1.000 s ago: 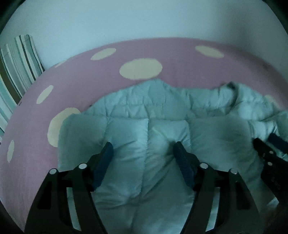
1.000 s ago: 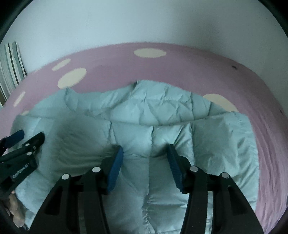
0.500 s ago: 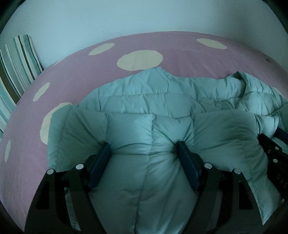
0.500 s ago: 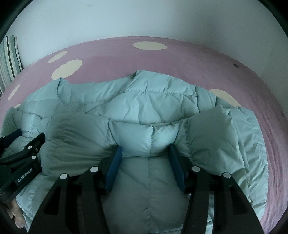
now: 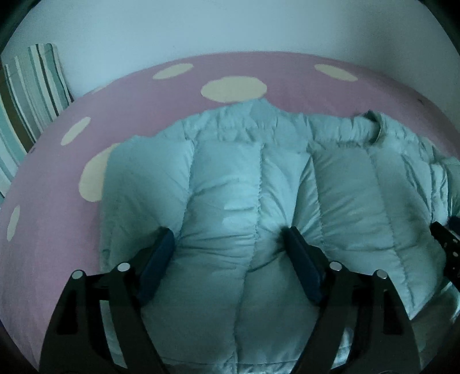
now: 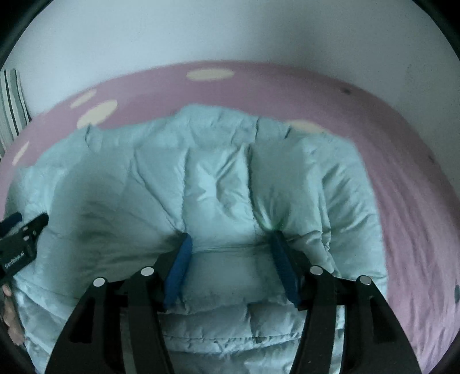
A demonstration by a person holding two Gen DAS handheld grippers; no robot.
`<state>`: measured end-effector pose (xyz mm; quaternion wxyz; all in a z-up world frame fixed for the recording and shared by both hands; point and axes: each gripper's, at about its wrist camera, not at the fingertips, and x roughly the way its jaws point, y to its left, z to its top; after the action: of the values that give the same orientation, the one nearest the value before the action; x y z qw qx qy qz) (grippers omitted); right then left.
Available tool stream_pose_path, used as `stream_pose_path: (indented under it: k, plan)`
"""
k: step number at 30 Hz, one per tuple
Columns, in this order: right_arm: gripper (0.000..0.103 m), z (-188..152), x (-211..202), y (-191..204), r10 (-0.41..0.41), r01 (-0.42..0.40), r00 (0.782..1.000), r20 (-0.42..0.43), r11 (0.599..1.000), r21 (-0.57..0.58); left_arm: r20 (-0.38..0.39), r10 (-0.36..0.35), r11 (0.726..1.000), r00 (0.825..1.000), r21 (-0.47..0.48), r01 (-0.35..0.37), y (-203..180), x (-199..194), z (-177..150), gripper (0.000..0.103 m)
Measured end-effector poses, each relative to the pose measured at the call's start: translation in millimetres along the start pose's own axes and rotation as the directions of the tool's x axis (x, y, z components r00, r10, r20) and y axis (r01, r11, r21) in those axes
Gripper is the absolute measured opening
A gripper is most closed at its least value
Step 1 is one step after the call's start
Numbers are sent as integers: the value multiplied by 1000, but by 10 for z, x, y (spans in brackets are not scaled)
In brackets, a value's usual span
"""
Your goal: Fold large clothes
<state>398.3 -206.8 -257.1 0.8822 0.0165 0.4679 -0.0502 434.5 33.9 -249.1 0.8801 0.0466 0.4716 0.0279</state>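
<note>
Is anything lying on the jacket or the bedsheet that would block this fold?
Nothing visible does. The puffy light-blue quilted jacket bulges between the fingers of both the left gripper and right gripper, on the pink dotted sheet.

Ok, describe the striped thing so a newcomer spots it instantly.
Start at the pink bedsheet with cream dots under the pale blue quilted puffer jacket. At its far left edge against the white wall stands the striped cushion, the only striped item.

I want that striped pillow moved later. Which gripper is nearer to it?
Left. The left gripper is on the jacket side toward the striped pillow; the right gripper lies farther away.
</note>
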Motion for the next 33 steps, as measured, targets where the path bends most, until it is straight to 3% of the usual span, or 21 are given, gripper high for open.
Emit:
stream_pose_path:
  k: [4, 8, 11, 19, 23, 28, 33]
  plan:
    - [59, 18, -184, -60, 28, -28, 999, 28, 1000, 11, 9, -17, 1000, 1000, -4, 17, 77, -192, 26, 81]
    - [61, -144, -550, -274, 42, -44, 997, 66, 998, 33, 31, -20, 1000, 999, -13, 20, 296, -534, -170, 81]
    - [67, -399, -871, -487, 38, -42, 996, 81, 998, 49, 31, -27, 999, 999, -27, 28, 505, -806, -454, 81]
    - [68, -1410, -1517, -1092, 8, -11, 999, 32, 995, 98, 10, 10, 997, 1000, -78, -9, 1049, -1542, -1544, 82]
    - [69, -1870, -1710, -1244, 25, -25, 1000, 2, 991, 130, -43, -38, 989, 998, -142, 31, 1261, -1767, -2092, 82]
    - [69, -2250, -1793, -1261, 60, -55, 998, -32, 988, 145, -91, -78, 986, 993, -151, 64, 1322, -1894, -2534, 82]
    - [69, -2467, -1806, -1236, 64, -57, 997, -46, 988, 142, -103, -138, 977, 985, -179, 118, 1323, -1887, -2738, 82]
